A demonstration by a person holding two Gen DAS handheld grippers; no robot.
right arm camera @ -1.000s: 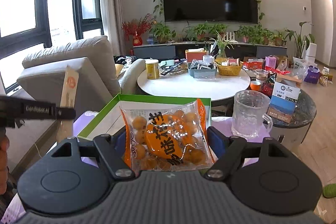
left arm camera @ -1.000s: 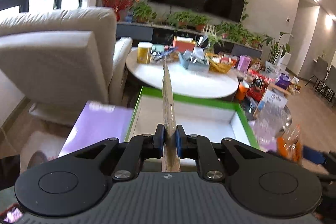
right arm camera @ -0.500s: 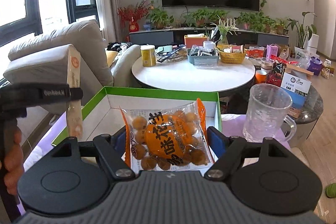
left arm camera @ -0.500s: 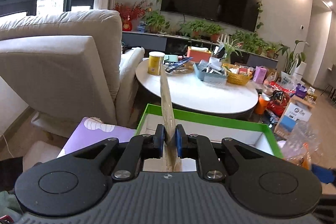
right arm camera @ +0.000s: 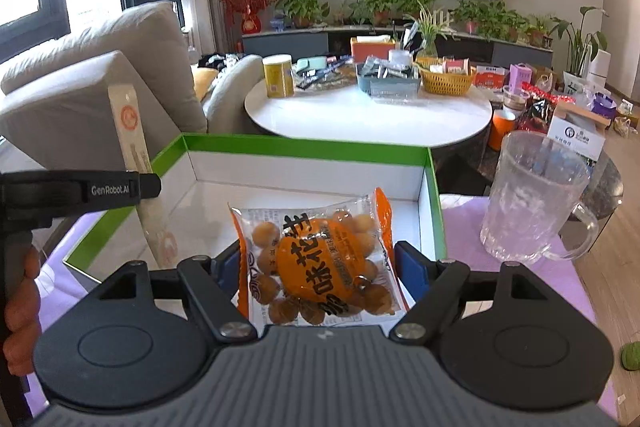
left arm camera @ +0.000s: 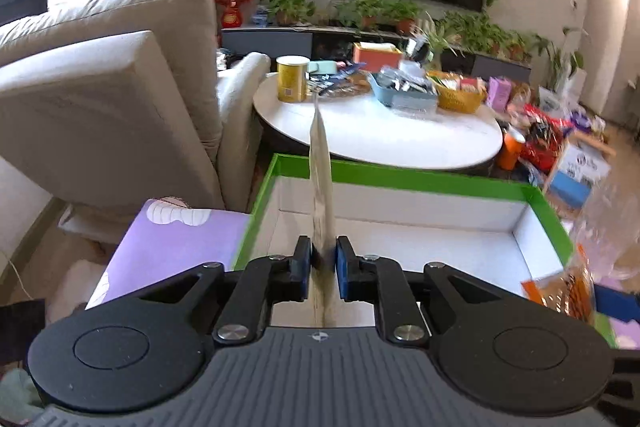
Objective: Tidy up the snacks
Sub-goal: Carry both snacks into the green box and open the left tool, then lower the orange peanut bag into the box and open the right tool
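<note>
Our left gripper point(left arm camera: 323, 269) was opening around the thin beige sachet point(left arm camera: 320, 183), which stood on edge between the pads over the left part of the green-rimmed box point(left arm camera: 400, 179). It looked light and flat, best pinched across its faces. Our right gripper point(right arm camera: 318, 267) clasped the peanut packet point(right arm camera: 316, 263) by its side seams above the box floor. We judged that film slippery, the nuts crushable.
</note>
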